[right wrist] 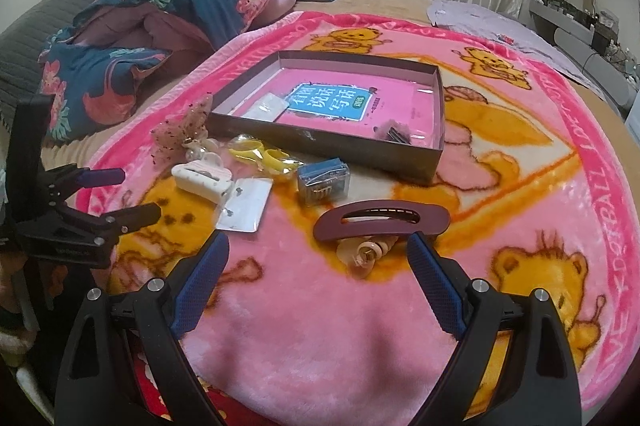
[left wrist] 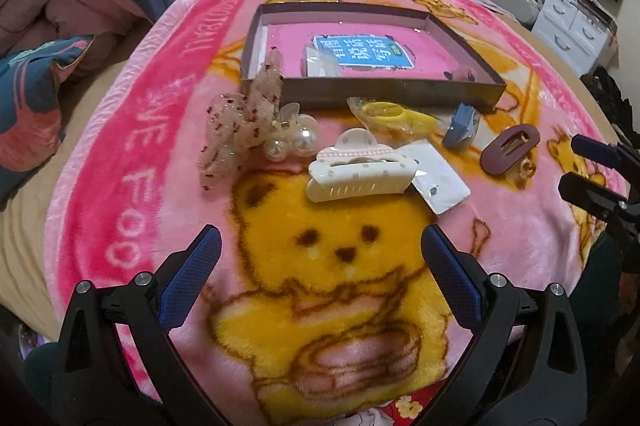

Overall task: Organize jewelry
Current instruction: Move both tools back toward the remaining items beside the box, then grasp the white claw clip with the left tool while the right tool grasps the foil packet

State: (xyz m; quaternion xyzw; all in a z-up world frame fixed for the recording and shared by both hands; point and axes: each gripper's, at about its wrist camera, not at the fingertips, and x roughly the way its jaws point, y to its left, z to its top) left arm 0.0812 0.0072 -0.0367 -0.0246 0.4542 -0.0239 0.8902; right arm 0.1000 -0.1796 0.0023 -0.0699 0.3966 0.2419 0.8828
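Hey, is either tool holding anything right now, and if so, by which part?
Nothing is held. The left tool and the right tool are both open and empty above the blanket.

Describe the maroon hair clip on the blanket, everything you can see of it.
The maroon clip is a flat, elongated oval with rounded ends and a long slot down its middle, matte, plastic-looking. It lies flat on the pink blanket, outside the box, just ahead of the open right gripper. A small tan shell-like clip lies against its near edge, seemingly touching. Neither gripper touches it.
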